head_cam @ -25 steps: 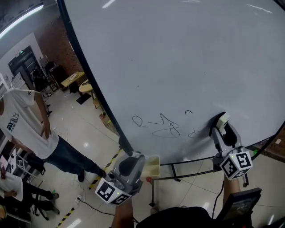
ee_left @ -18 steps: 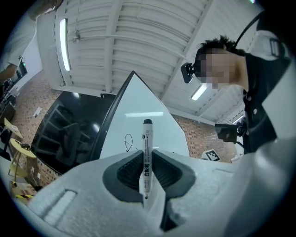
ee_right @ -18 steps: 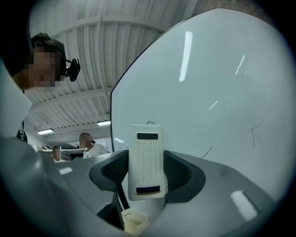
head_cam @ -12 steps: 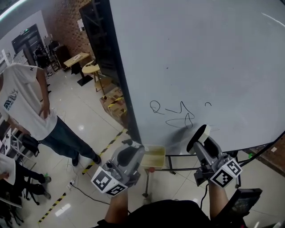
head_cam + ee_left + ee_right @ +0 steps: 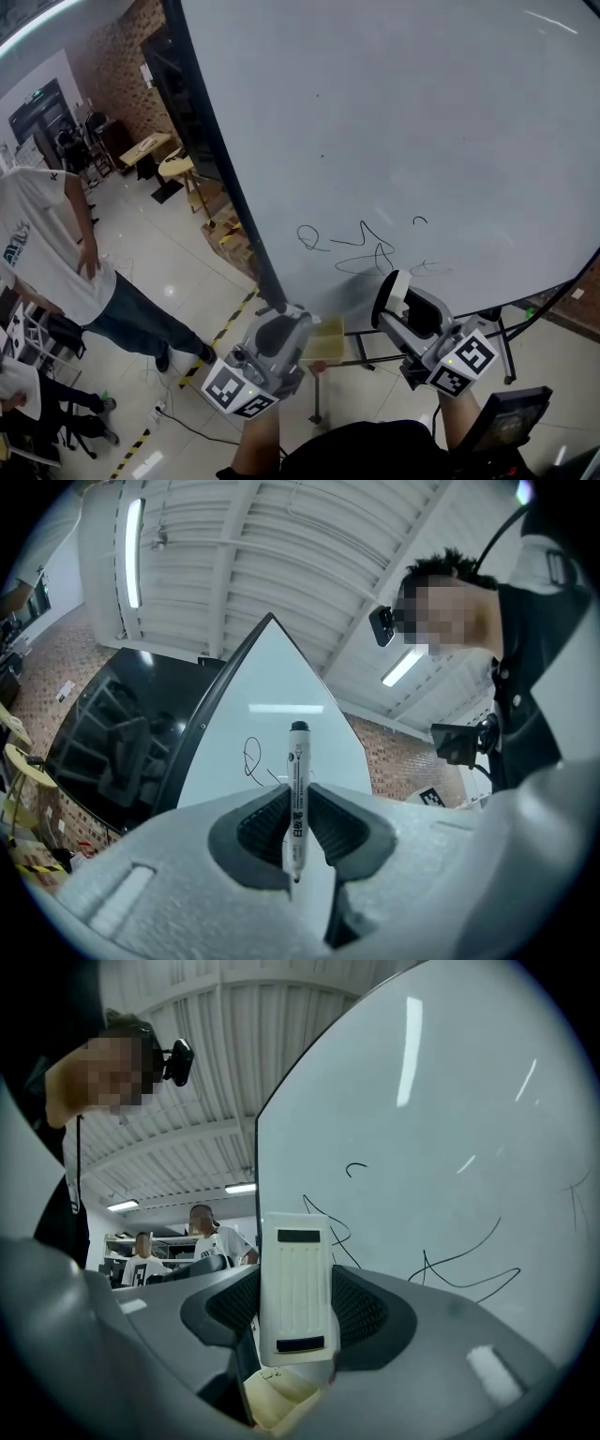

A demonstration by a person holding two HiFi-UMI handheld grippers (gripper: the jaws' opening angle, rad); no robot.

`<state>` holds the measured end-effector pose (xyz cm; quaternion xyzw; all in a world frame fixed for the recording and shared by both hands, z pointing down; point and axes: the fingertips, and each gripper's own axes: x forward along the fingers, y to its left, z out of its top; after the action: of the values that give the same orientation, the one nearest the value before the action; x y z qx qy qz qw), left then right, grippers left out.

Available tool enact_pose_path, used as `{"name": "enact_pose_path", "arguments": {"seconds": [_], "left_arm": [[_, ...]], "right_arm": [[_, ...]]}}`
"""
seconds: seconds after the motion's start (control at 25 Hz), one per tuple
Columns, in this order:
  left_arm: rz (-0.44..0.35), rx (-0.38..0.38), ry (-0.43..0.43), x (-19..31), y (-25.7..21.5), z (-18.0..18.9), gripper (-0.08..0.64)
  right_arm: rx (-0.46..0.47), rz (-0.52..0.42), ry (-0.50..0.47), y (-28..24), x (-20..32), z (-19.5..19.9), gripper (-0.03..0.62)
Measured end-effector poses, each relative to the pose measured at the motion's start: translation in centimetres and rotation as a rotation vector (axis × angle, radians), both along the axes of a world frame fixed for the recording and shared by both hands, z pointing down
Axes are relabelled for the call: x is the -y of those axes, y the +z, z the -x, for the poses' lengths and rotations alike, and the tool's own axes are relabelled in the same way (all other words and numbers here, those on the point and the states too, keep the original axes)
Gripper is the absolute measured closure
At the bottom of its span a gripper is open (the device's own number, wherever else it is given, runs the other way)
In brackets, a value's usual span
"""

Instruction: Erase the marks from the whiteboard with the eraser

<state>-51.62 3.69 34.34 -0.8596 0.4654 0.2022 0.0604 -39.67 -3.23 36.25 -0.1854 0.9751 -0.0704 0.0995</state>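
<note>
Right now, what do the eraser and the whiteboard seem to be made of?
Eraser: likely moulded plastic, cream and matte, with ribbed grooves along its back. Whiteboard: a smooth, glossy white panel, since light strips reflect in it; its core material cannot be told.

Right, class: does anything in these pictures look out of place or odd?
Nothing spilled or damaged. Only oddity: the left gripper clamps a marker, no use for erasing, while the right gripper holds the eraser.
</note>
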Motion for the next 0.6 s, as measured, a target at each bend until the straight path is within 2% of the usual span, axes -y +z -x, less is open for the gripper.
{"name": "enact_pose_path", "arguments": {"seconds": [0.2,0.6], "left_arm": [[-0.001,0.01,0.01,0.19,-0.19,-0.27,0.503],[-0.011,0.019,0.021,0.36,-0.42,-0.72,0.503]], "right_arm": [[-0.003,-0.037,-0.008,-0.48,-0.72,0.1,0.353],[0.003,-0.037,-0.008,-0.46,-0.83,-0.24,0.353]]}}
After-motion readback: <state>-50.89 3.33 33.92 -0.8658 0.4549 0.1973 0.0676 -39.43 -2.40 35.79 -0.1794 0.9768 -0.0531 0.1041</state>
